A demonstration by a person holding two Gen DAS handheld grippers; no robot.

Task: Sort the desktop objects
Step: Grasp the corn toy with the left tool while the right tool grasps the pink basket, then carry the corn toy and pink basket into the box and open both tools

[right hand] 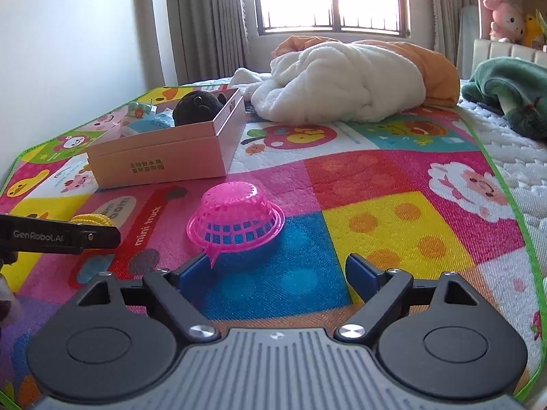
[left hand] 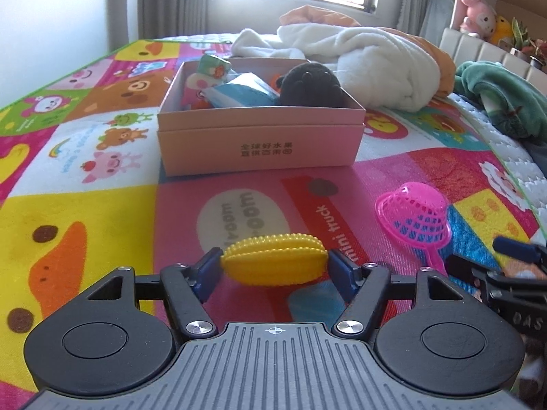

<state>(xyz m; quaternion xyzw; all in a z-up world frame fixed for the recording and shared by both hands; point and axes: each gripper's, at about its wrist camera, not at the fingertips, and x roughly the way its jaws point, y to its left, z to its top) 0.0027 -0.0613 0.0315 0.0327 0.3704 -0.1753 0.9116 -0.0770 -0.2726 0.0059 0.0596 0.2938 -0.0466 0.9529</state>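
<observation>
A yellow ribbed corn-like toy (left hand: 273, 259) lies crosswise on the play mat (left hand: 85, 177), and my left gripper (left hand: 273, 264) is shut on it, a blue pad against each end. Beyond it stands a pink cardboard box (left hand: 259, 136) holding a black plush toy (left hand: 309, 83), a blue-and-white packet (left hand: 242, 94) and a small green item (left hand: 213, 65). A pink plastic strainer (right hand: 236, 218) rests upside down on the mat just ahead of my right gripper (right hand: 280, 270). That gripper is open, and the strainer's handle tip sits near its left finger (right hand: 193, 270).
A white fleece blanket (right hand: 342, 82) with orange cloth is heaped behind the box. Green fabric (right hand: 512, 92) lies at the far right on the quilted mattress. Plush toys (right hand: 506, 24) sit on a shelf by the headboard. The mat's green border (right hand: 506, 198) runs along the right.
</observation>
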